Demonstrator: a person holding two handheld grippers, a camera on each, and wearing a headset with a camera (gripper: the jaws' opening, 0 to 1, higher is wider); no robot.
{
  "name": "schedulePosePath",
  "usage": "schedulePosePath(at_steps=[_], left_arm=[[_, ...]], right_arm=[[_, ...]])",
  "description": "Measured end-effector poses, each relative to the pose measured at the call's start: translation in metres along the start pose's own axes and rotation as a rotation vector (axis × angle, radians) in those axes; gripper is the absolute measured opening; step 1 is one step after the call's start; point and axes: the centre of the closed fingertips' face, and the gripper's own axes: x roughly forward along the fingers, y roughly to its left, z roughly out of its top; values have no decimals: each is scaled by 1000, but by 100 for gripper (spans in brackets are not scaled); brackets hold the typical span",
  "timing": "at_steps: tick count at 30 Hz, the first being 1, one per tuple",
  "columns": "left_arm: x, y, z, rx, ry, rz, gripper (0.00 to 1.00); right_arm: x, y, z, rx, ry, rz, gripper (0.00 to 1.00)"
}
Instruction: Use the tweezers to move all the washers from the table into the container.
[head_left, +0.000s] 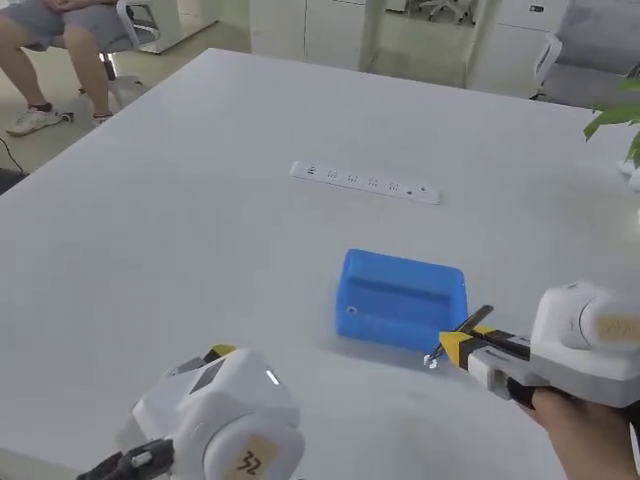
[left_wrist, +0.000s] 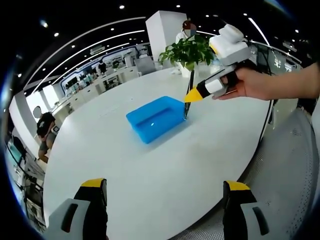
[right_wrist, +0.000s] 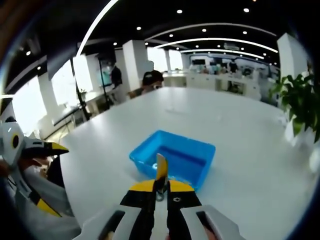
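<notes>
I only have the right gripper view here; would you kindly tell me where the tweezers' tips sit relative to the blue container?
Observer: In the head view, the tips of the tweezers are outside the blue container, just off its near right corner, down by the table.
Operator: Thank you. Is the left gripper holding anything?
Observer: No. In its own view the left gripper has its jaws wide apart with nothing between them.
Operator: And what lies beyond the container?
Observer: A white power strip lies flat on the table, well apart from the container.
</notes>
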Motion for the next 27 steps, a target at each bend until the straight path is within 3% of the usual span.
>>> schedulePosePath(at_steps=[13, 23, 27], left_arm=[[-1, 3, -1, 0, 2, 5, 99], [-2, 6, -1, -9, 2, 10, 99], [-2, 7, 0, -9, 0, 12, 99]], right_arm=[[9, -13, 38, -13, -72, -33, 4], [22, -22, 43, -38, -67, -56, 4], [31, -30, 36, -42, -40, -61, 4]])
